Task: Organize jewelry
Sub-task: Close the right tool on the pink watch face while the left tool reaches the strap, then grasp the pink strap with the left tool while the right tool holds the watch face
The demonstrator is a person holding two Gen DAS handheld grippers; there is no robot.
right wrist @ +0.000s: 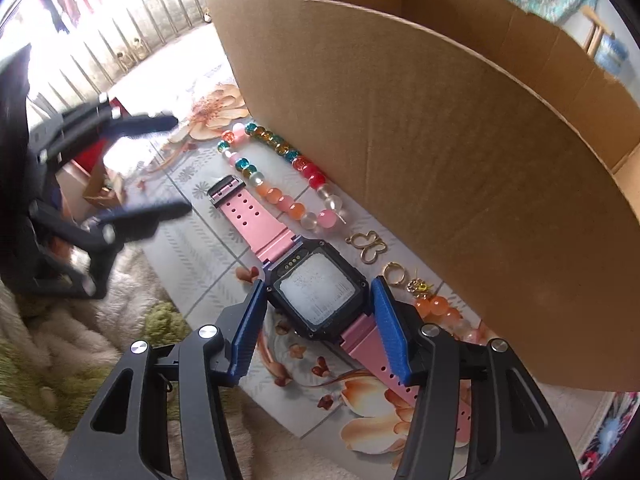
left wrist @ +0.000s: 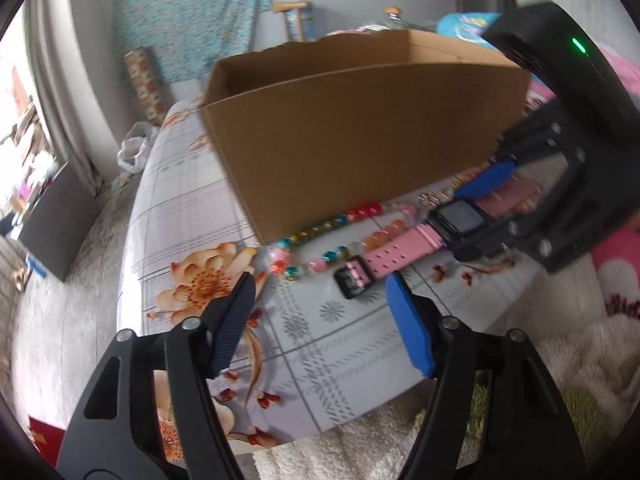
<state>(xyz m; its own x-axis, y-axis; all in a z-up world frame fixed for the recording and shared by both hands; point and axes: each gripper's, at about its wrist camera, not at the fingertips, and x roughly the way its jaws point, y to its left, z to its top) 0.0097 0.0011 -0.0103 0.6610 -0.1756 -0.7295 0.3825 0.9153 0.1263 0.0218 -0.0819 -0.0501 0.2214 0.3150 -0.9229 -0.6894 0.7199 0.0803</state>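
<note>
In the left wrist view, the left gripper (left wrist: 320,304) fills the bottom of the frame with its jaws apart and nothing between them, its fingertips hovering over a floral sheet (left wrist: 192,208) just short of the buckle end of a pink watch (left wrist: 394,250). The watch lies diagonally across the centre right, strap end at lower left and dark case at upper right, where the right gripper (left wrist: 476,220) comes in from the right edge with a blue finger on either side of the case. A beaded necklace (left wrist: 320,236) curls just above the strap, running along the foot of a cardboard box (left wrist: 360,128) that takes up the middle of the frame. In the right wrist view, the right gripper (right wrist: 318,300) rises from the bottom edge and its blue pads (right wrist: 252,320) bracket the watch (right wrist: 316,296) case at centre; they sit right at its sides, but a firm clamp cannot be told. The pink strap runs up and left from the case and down and right beneath the gripper. Above it, the necklace (right wrist: 280,172) loops beside the box (right wrist: 440,160) wall, with a gold butterfly charm (right wrist: 368,246) and small gold rings (right wrist: 394,272) to the right of the case. The left gripper (right wrist: 176,164), blurred, stands open at the left edge.
</note>
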